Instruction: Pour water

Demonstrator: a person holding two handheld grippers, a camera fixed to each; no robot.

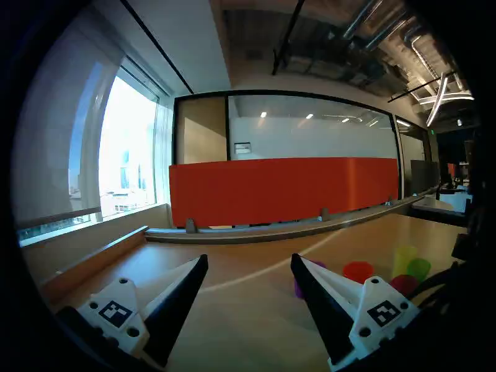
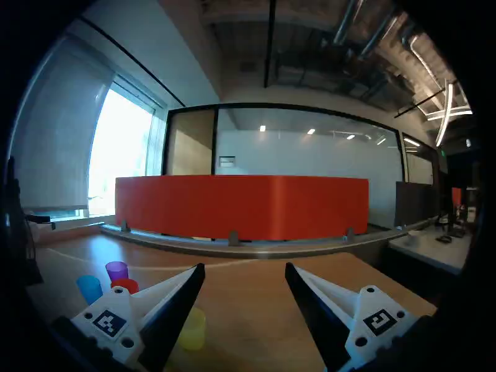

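Left tongs (image 1: 248, 257) and right tongs (image 2: 243, 266): jaws apart, empty.
We found coloured cups (image 1: 358, 271) on the counter (image 1: 248, 322), lower right of the left gripper view.

light: blown-out window (image 1: 127, 164) at left | ceiling dim | edges bowed by fisheye | focus sharp

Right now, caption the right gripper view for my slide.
Right tool, open and empty, over the wooden table; blue cup, purple cup, red cup, yellow cup at lower left.
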